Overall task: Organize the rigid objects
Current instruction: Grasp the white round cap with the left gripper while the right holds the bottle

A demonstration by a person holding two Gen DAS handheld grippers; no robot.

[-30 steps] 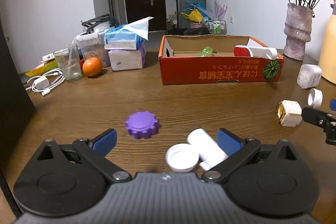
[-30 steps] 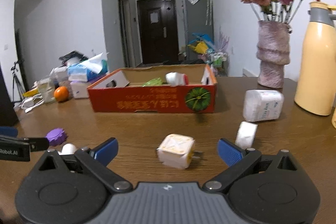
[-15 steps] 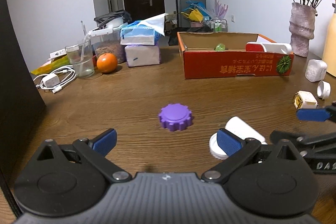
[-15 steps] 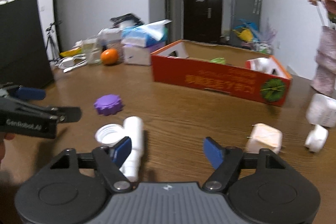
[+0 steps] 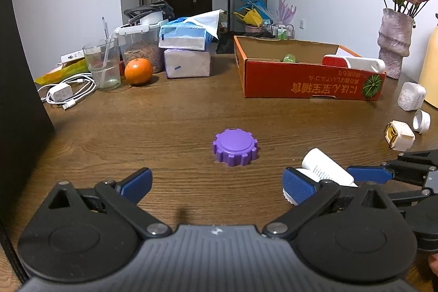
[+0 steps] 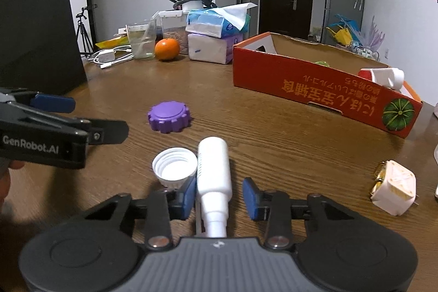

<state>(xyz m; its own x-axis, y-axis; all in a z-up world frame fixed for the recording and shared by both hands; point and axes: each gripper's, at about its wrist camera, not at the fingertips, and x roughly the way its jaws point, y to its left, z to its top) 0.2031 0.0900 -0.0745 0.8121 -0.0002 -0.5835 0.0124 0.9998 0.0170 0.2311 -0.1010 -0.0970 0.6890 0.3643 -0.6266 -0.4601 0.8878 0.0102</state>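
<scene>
A white bottle [image 6: 213,168] lies on its side on the wooden table [image 6: 287,144], its neck toward the camera, between the jaws of my right gripper [image 6: 220,194]. Those jaws are closing; the left pad is at the bottle and a small gap shows at the right pad. A white screw cap [image 6: 175,166] sits open side up just left of the bottle. My left gripper [image 5: 217,182] is open with nothing in it, and a purple ridged lid [image 5: 235,147] lies a little ahead of it. The bottle [image 5: 325,168] shows beside its right finger.
An orange cardboard box [image 5: 309,81] holding a red and white bottle stands at the back right. A white plug cube [image 6: 394,188] lies right of my right gripper. An orange [image 5: 138,71], a glass, tissue packs and cables sit at the back left; a black bag [image 6: 38,45] stands left.
My right gripper has swung left from the plug cube to the white bottle and narrowed its jaws around it. My left gripper has shifted so the purple lid now lies centred ahead.
</scene>
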